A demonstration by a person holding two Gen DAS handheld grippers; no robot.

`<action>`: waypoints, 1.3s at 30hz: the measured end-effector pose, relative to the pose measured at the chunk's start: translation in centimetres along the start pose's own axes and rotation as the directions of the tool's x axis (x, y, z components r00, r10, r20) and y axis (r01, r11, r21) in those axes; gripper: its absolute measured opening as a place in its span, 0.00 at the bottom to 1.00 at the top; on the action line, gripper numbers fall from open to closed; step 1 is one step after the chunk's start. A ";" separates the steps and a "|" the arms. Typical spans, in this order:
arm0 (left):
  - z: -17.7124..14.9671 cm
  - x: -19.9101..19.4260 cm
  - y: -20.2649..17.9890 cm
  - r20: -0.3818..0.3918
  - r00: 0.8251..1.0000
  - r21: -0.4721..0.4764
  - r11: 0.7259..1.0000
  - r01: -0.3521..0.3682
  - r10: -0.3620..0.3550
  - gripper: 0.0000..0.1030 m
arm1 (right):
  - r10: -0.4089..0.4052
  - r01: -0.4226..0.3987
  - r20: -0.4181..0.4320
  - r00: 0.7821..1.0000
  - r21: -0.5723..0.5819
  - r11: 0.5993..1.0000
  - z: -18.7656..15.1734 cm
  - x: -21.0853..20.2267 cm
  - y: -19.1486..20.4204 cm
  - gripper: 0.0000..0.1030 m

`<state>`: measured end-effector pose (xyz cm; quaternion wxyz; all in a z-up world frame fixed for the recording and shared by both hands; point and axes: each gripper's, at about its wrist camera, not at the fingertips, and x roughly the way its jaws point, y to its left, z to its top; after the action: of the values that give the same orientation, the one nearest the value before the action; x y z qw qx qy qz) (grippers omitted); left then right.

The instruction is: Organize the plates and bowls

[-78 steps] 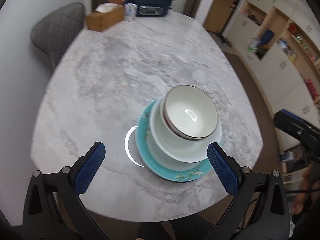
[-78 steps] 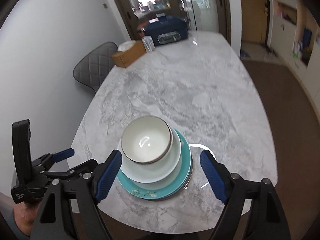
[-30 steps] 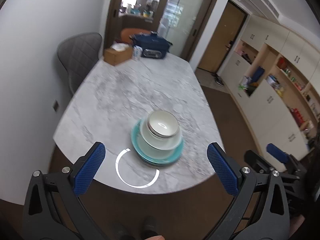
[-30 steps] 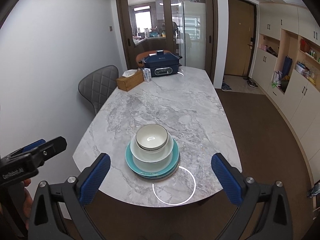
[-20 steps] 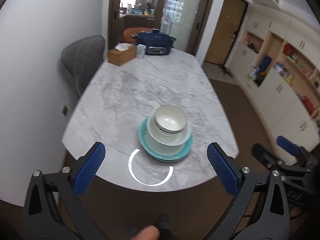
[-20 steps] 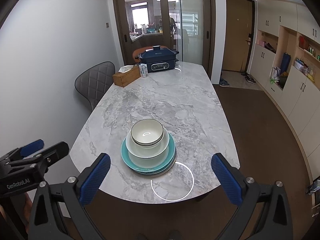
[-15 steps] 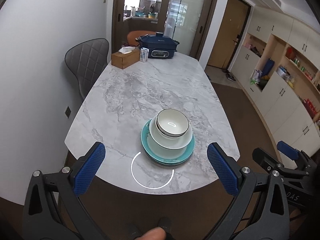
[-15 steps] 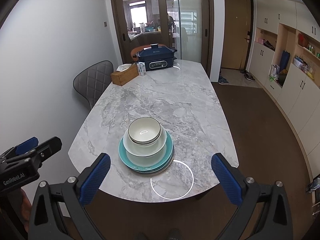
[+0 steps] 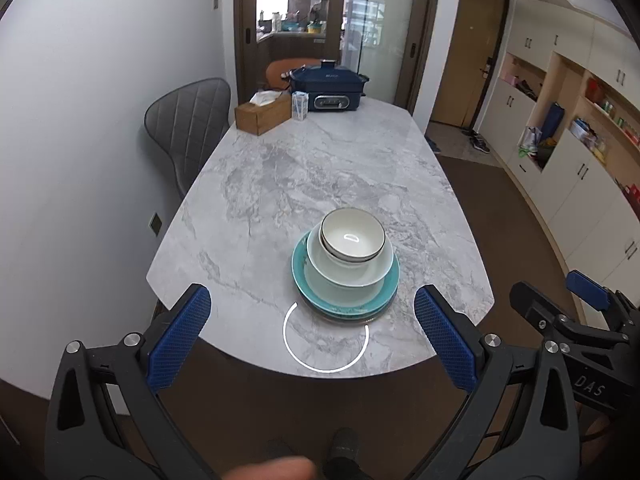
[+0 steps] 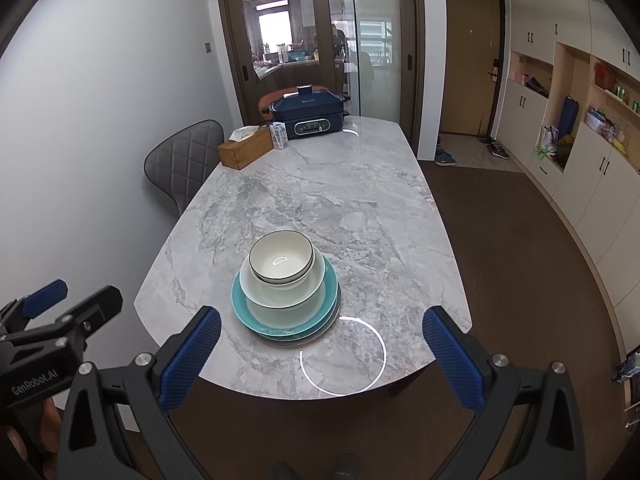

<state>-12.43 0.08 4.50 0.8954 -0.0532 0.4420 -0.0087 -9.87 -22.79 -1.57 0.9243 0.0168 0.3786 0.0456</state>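
A stack stands near the front end of the marble table [image 9: 320,168]: a small white bowl with a dark rim [image 9: 352,234] inside a larger white bowl [image 9: 352,274], on teal plates [image 9: 308,292]. The stack also shows in the right wrist view, with the small bowl [image 10: 280,256], the larger bowl [image 10: 280,292] and the teal plates [image 10: 248,316]. My left gripper [image 9: 312,332] is open and empty, held back from the table edge. My right gripper [image 10: 320,344] is open and empty, also off the table edge.
At the far end of the table stand a wooden tissue box [image 9: 262,114], a small carton [image 9: 300,106] and a dark blue electric cooker [image 9: 328,88]. A grey chair [image 9: 188,124] is at the left side. Cabinets [image 9: 580,160] line the right wall.
Both grippers have pulled back and up from the stack, which now looks smaller and farther away. Both stay open. The stack has not moved.
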 end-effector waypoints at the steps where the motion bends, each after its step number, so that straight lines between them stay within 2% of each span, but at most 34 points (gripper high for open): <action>1: -0.1 0.2 0.1 -0.011 1.000 -0.002 1.000 0.012 -0.012 1.00 | 0.001 -0.001 -0.003 1.000 0.005 1.000 0.0 0.0 0.0 1.00; 8: -0.6 -0.1 -0.2 -0.002 0.999 0.010 0.999 0.032 -0.032 1.00 | -0.003 0.003 -0.022 1.000 0.009 1.000 -0.3 0.0 -0.1 1.00; 14: -0.7 0.0 -0.2 -0.012 0.999 0.021 0.999 0.040 -0.040 1.00 | -0.005 0.005 0.000 1.000 0.003 1.000 -0.4 -0.8 0.4 1.00; 23: -0.3 0.3 0.2 -0.015 1.000 0.037 0.999 0.013 -0.013 1.00 | -0.051 0.052 0.030 0.998 -0.010 0.999 -0.1 -1.5 0.6 1.00; 39: 0.1 1.2 1.1 -0.019 1.000 0.043 0.999 0.006 -0.005 1.00 | -0.062 0.063 0.051 0.997 -0.014 0.998 0.5 -1.8 1.1 1.00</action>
<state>-11.65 1.13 3.54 0.8921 -0.0350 0.4500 -0.0213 -10.88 -21.89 0.16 0.9346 -0.0014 0.3551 0.0190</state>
